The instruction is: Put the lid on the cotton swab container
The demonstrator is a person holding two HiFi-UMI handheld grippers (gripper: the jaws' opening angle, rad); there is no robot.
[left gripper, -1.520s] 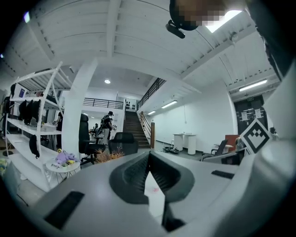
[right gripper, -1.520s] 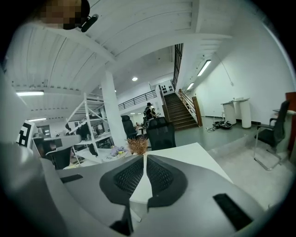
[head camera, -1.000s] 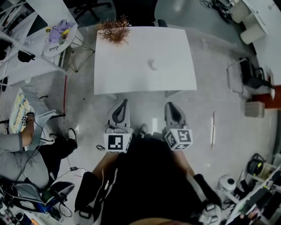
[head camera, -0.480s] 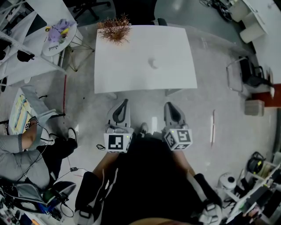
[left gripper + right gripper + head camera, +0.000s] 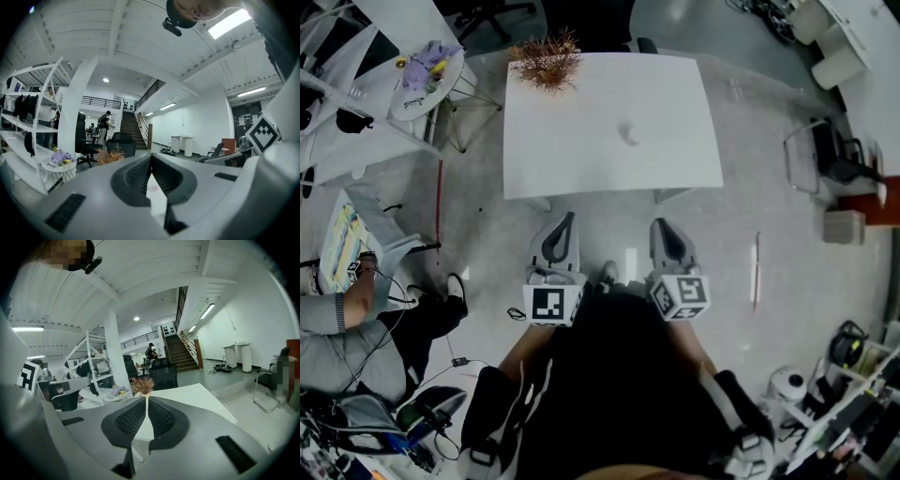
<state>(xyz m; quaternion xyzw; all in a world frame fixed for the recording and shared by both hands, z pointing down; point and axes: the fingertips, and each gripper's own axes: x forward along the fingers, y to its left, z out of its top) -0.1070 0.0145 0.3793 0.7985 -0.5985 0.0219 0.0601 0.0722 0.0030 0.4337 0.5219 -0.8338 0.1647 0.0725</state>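
Observation:
On the white table [image 5: 581, 159] lies a small whitish object [image 5: 628, 137], too small to tell container from lid. My left gripper [image 5: 566, 218] and right gripper [image 5: 660, 223] hang side by side over the floor, short of the table's near edge, pointing at it. Both are shut with nothing between the jaws. The left gripper view has the left gripper [image 5: 151, 157] with jaws pressed together and a sliver of table below. In the right gripper view the right gripper [image 5: 146, 399] is shut too, with the table [image 5: 192, 395] ahead.
A dried brown plant [image 5: 546, 63] stands on the table's far left corner, also seen as the plant [image 5: 142, 384]. A round side table [image 5: 427, 80] with clutter is at the left. A seated person [image 5: 342, 328] is at the left edge. A chair [image 5: 825, 159] stands to the right.
The seated person at the left edge has shifted an arm. Both grippers stay where they were.

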